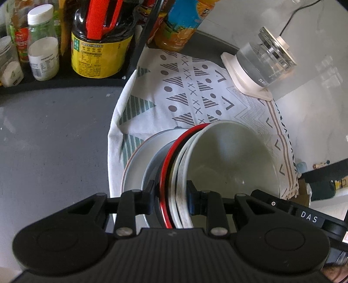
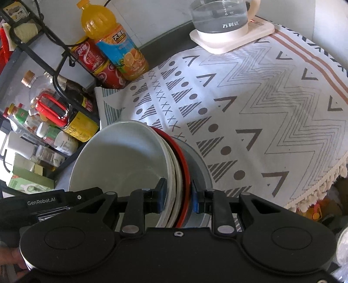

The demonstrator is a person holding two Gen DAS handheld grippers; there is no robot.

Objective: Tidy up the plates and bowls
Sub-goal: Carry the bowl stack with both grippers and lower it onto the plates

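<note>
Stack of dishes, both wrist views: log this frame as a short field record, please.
held item: stack of dishes, nested and tilted on edge
top piece: pale green bowl
other layers: white pieces, red-rimmed plate, grey plate
left gripper: shut on the stack's rims
right gripper: shut on the stack's rims
surface: patterned cloth
nearby: glass kettle, orange juice bottle

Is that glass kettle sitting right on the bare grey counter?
No, the glass kettle stands on a white base that rests on the patterned cloth.

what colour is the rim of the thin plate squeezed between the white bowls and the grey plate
Red: the red-rimmed plate shows a glossy red edge, clearest in the left wrist view.
</note>
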